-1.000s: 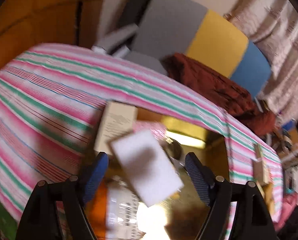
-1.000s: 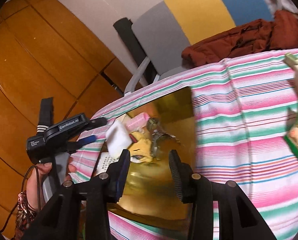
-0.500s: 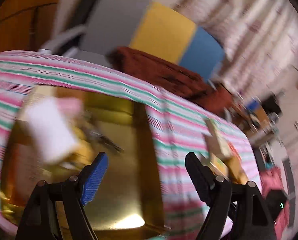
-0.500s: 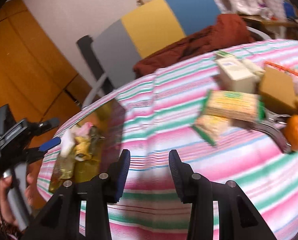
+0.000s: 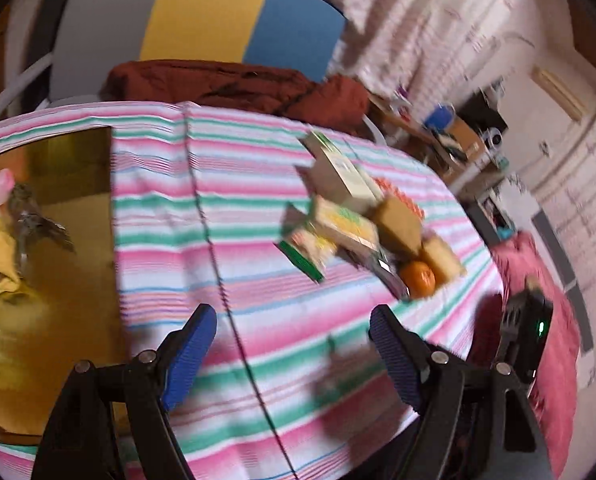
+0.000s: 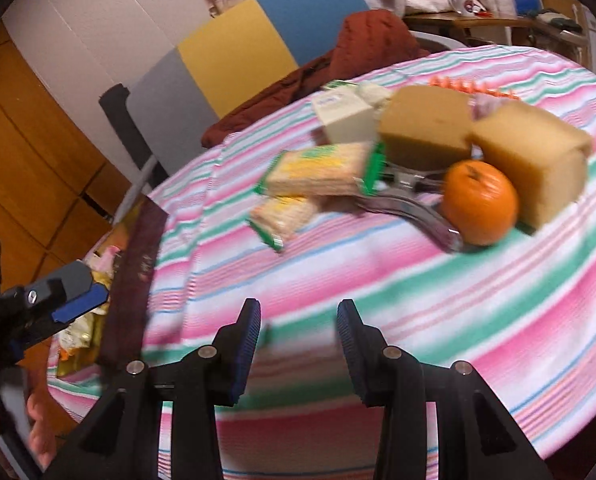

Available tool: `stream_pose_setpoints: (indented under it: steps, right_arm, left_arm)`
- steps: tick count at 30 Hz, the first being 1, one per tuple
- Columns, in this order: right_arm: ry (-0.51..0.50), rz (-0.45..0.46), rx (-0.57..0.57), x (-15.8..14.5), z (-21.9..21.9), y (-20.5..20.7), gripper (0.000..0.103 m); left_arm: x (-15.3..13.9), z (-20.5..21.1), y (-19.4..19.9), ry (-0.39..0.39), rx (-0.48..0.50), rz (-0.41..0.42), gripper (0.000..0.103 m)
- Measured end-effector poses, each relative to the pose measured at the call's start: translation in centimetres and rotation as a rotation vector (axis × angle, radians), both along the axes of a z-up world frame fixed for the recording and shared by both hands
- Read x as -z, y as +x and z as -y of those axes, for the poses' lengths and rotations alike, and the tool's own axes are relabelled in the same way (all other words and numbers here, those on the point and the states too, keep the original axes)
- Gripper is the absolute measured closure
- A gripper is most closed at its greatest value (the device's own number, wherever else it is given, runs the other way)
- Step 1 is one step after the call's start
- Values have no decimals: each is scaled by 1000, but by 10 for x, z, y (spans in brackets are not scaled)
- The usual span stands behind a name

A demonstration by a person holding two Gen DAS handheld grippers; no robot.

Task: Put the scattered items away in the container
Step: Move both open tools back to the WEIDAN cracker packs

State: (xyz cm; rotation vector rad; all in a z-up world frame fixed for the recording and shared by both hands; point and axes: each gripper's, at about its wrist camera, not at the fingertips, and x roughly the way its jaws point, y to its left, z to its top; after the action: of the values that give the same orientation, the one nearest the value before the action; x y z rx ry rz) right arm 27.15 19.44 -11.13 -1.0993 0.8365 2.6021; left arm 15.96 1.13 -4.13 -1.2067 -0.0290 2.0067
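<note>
A: Where are your grippers?

B: My left gripper (image 5: 292, 330) hangs over the striped cloth (image 5: 238, 208), fingers wide apart, nothing between them. My right gripper (image 6: 298, 322) is likewise over cloth, fingers parted and empty.

A: And the items?

B: The tray (image 5: 78, 240) lies at the left, already holding several pieces (blurred). Well apart from it, clustered: orange (image 6: 480, 202), two sponges (image 6: 532, 162), a white box (image 6: 346, 118), two wafer packs (image 6: 318, 168).
</note>
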Motion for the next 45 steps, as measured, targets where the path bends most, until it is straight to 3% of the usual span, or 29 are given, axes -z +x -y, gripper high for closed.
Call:
stream_pose_setpoints:
  steps: [6, 12, 19, 22, 28, 33, 40, 45]
  right_arm:
    - [7, 8, 33, 3, -20, 16, 61]
    - [83, -13, -8, -13, -24, -3, 61]
    - [213, -47, -69, -38, -31, -60, 61]
    - [273, -7, -84, -42, -40, -97, 61]
    - [223, 81, -140, -25, -52, -141, 60]
    - [283, 86, -204, -22, -25, -124, 59]
    - [130, 62, -190, -2, -5, -72, 56]
    - [67, 64, -142, 3, -6, -66, 53]
  left_arm:
    - [24, -23, 25, -77, 85, -13, 22]
    - [42, -31, 33, -129, 100, 10, 22]
    - [43, -22, 30, -139, 74, 15, 22]
    - [40, -19, 29, -136, 62, 15, 22]
    - [36, -10, 30, -133, 49, 16, 22]
    - [35, -6, 25, -121, 30, 28, 22]
    - [41, -6, 19, -122, 12, 41, 22]
    - [41, -5, 18, -120, 1, 45, 23]
